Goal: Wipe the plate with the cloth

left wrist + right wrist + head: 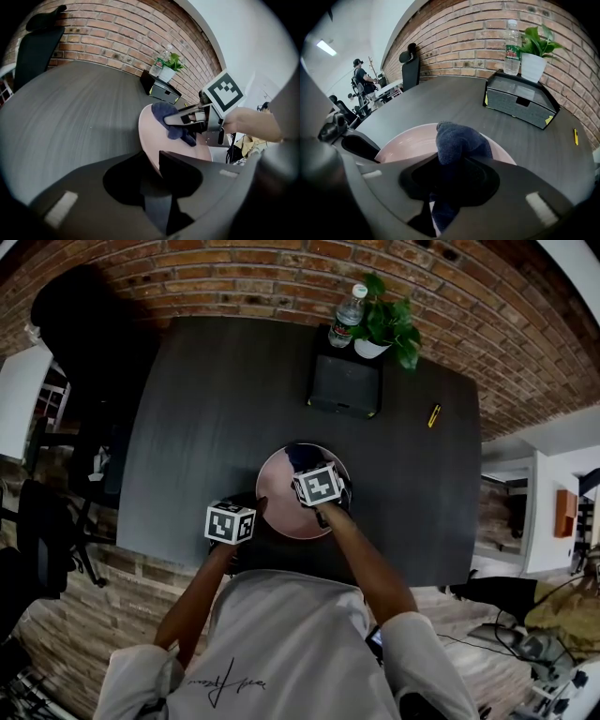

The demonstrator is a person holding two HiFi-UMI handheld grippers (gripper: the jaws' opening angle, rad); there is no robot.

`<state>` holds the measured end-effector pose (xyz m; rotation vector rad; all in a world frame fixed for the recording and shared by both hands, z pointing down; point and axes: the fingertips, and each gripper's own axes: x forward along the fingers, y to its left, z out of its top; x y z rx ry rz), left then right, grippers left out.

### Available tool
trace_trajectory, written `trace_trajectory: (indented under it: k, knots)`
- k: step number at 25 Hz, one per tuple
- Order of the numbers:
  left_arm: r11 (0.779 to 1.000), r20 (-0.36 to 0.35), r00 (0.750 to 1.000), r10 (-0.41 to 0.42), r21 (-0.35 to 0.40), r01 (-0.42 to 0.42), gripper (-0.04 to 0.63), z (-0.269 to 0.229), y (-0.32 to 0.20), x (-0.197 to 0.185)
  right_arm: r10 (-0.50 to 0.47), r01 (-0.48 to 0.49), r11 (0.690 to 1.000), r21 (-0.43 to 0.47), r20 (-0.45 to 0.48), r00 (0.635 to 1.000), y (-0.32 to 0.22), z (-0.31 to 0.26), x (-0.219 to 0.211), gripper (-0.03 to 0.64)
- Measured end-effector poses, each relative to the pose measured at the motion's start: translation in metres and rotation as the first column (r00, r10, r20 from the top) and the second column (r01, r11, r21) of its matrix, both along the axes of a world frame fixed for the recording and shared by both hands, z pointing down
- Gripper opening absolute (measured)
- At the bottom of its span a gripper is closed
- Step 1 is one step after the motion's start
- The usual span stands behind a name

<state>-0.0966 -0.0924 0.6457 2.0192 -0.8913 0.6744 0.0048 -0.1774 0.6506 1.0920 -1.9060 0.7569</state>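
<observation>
At the left, the left gripper [154, 164] has its jaws closed over the near-left rim of the pink plate [279, 486], steadying it on the dark desk [216, 409] close to the front edge. Over the plate's right half, the right gripper [450, 187] is clamped on a bunched blue cloth [457, 140], and the free wad of the cloth lies on the plate's face. The step in hand looks like the wiping itself. To do it well, the left grip should be firm enough that the plate neither skids nor tips. The right gripper should sweep the cloth in overlapping arcs from centre to rim, with fabric rather than jaw tips against the plate, stopping short of the left gripper.
</observation>
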Motion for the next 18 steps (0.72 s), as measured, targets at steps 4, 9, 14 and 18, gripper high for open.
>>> trace_trajectory:
  k: [4, 9, 14, 18]
  knots:
    - [1.000, 0.019, 1.000, 0.013, 0.017, -0.013, 0.118, -0.001, 0.000, 0.000, -0.018, 0.018, 1.000, 0.008, -0.003, 1.000, 0.000, 0.000, -0.008, 0.101]
    - [1.000, 0.010, 1.000, 0.011, 0.019, -0.011, 0.118, -0.003, -0.001, 0.000, -0.053, 0.053, 0.999, 0.012, 0.001, 0.999, 0.005, 0.001, -0.020, 0.101]
    - [0.999, 0.026, 0.999, 0.022, 0.039, -0.024, 0.123, -0.007, -0.003, 0.000, -0.081, 0.081, 0.997, 0.013, 0.010, 0.997, 0.009, 0.001, -0.031, 0.101]
    - [0.999, 0.022, 1.000, 0.023, 0.037, -0.024, 0.123, -0.007, -0.003, 0.001, -0.108, 0.107, 0.994, 0.026, 0.027, 0.994, 0.011, 0.000, -0.041, 0.101]
